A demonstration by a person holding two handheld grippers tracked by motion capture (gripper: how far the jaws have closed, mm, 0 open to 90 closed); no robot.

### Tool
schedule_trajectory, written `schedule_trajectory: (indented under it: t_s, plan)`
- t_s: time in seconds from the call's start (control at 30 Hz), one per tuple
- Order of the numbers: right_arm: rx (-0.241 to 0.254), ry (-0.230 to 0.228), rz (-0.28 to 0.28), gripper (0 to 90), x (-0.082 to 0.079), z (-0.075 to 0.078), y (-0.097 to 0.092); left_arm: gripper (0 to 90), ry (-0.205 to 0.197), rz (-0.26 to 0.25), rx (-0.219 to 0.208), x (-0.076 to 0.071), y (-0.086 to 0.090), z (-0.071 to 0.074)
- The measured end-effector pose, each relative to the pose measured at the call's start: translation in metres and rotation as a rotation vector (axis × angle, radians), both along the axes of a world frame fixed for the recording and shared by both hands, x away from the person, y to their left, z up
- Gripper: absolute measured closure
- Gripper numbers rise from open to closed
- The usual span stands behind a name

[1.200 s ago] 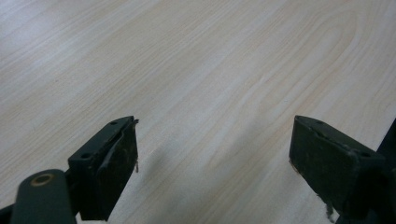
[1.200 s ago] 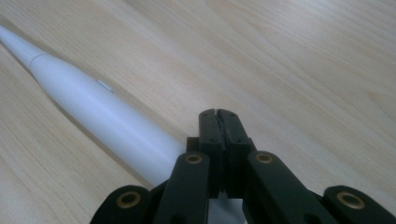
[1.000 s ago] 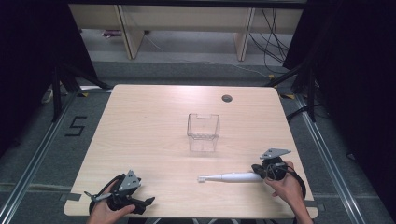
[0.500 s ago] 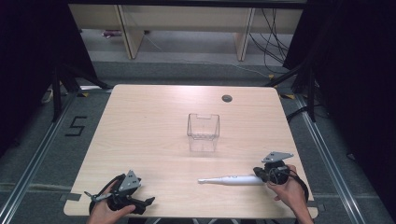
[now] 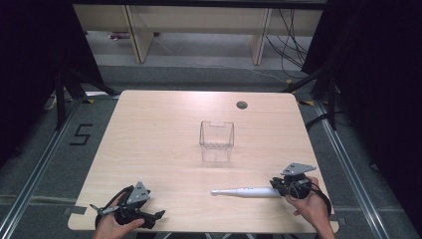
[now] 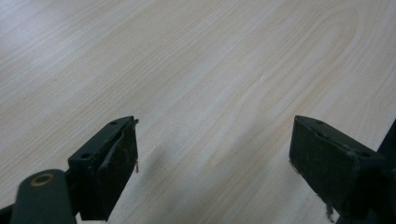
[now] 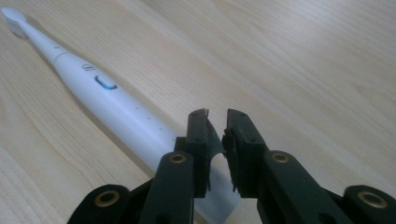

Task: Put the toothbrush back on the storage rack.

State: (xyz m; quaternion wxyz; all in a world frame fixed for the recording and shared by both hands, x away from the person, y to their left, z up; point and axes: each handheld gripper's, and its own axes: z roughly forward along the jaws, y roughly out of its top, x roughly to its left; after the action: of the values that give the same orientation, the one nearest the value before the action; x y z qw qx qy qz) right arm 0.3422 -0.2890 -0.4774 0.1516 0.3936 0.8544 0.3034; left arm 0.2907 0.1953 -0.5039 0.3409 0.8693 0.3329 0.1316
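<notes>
**Right gripper letting go of the electric toothbrush near the front edge**

So the right gripper (image 7: pixel 215 135) has its jaws only a narrow gap apart, and they've just been opening. The white electric toothbrush (image 7: pixel 100 95) runs under and past them, its handle end down at the jaws, but the pads don't look like they're squeezing it anymore. From the high view the right gripper (image 5: pixel 291 185) sits at the table's front right, with the toothbrush (image 5: pixel 244 191) lying flat on the wood, brush head pointing toward the left side.

The left gripper (image 6: pixel 212 154) is spread wide with nothing but bare wood between the jaws. From above, it (image 5: pixel 130 208) is parked at the front left corner in the person's hand, well apart from the toothbrush.

Farther out, a clear plastic container (image 5: pixel 216 135) stands upright around the middle of the wooden table (image 5: pixel 159 129), with a small round grommet hole (image 5: pixel 242 105) near the far edge.
</notes>
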Motion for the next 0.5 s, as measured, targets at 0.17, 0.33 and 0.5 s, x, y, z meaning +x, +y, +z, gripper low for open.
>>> schedule_trajectory:
  t_s: [0.17,0.33,0.5]
  plan:
    - [-0.005,-0.025,0.022,72.4,-0.001,0.005,0.007,14.8,0.003,-0.005,0.001,0.0,0.0,0.0]
    - [-0.02,-0.055,0.087,62.8,-0.001,0.011,0.015,14.8,-0.003,-0.012,0.016,0.002,0.001,0.0]
    - [-0.072,-0.063,0.168,57.7,0.001,0.014,0.027,14.8,-0.003,-0.017,0.019,0.002,0.001,0.0]
